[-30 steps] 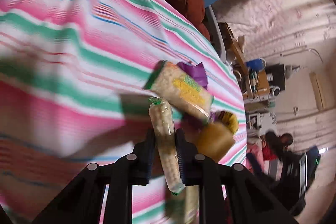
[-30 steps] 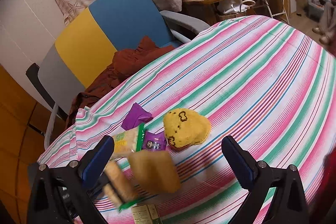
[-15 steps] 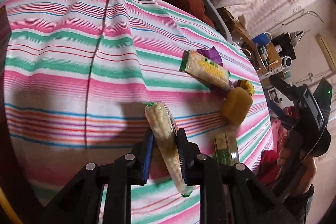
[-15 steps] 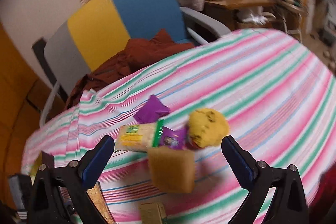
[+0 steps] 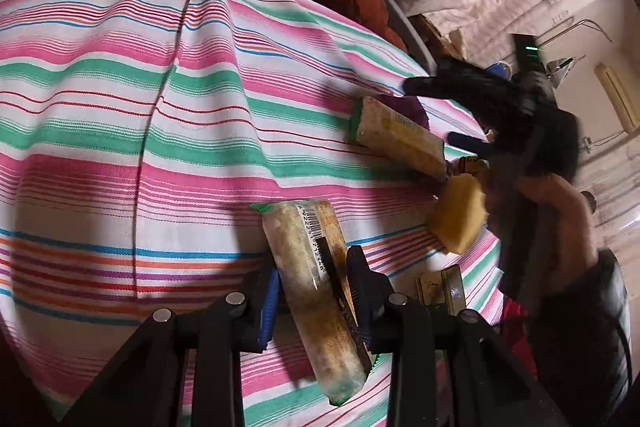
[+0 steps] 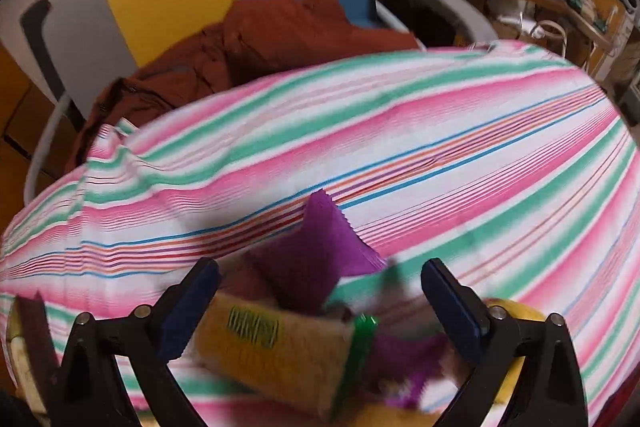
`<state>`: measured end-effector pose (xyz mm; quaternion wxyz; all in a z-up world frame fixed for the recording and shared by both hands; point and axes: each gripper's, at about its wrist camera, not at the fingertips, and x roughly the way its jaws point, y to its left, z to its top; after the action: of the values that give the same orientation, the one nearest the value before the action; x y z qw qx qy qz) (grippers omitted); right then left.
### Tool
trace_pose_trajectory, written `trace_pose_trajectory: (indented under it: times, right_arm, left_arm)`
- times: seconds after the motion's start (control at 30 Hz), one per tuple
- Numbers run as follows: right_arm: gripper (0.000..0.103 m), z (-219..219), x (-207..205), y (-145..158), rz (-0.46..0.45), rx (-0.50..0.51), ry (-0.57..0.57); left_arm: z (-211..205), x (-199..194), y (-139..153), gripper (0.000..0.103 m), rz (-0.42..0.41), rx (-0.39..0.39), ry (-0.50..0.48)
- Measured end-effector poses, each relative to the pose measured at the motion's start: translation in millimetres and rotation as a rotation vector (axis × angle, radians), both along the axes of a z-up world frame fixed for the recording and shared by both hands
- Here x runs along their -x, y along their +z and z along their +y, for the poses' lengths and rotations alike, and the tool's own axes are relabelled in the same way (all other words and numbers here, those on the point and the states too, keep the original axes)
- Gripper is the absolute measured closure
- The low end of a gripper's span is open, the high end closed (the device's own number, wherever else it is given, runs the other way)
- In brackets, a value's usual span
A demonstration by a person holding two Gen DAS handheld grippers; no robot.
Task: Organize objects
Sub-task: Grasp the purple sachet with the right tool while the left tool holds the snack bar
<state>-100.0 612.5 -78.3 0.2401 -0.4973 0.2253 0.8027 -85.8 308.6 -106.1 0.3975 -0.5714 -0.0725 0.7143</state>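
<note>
Holding a long clear pack of crackers (image 5: 316, 291), our left gripper (image 5: 314, 279) squeezes it just above the striped cloth on the bench (image 5: 120, 131). Our right gripper (image 6: 320, 303) is wide open, with nothing in it, over a yellow cracker pack (image 6: 276, 355) and a purple packet (image 6: 320, 255). Near them on the right lies a yellow sponge (image 5: 458, 217).

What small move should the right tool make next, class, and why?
Probably ease down and close on the cracker pack. The right tool is open and poised over it, straddling it and the purple packet, while the left tool already holds a wrapped snack roll.
</note>
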Motion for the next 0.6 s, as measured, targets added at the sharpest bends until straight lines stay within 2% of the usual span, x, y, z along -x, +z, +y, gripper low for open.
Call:
trace_pose_trajectory:
  times: [0.07,0.23,0.33,0.37,0.4,0.5,0.6]
  right_arm:
    - [0.034,-2,6,-8,-0.046,-0.020,0.002]
    - [0.047,-11,4,-2,-0.020,-0.053,0.031]
    - [0.052,-14,-3,10,0.031,-0.058,0.029]
    - [0.065,-15,-7,16,0.059,-0.051,0.033]
    - [0.072,-17,-10,21,0.080,-0.047,0.036]
    - [0.079,-27,-15,35,0.116,-0.057,0.056]
    - [0.079,-39,-15,41,0.116,-0.082,0.080]
  left_arm:
    - [-1,-1,0,0.071,0.013,-0.009,-0.008]
    - [-2,-4,1,0.073,0.032,-0.022,-0.016]
    - [-4,-9,3,0.073,0.060,-0.012,-0.030]
    - [-5,-11,4,0.074,0.066,-0.011,-0.034]
    - [-6,-12,5,0.074,0.067,-0.012,-0.035]
    - [-11,-14,8,0.076,0.070,-0.013,-0.032]
    - [-15,-17,10,0.076,0.074,-0.007,-0.030]
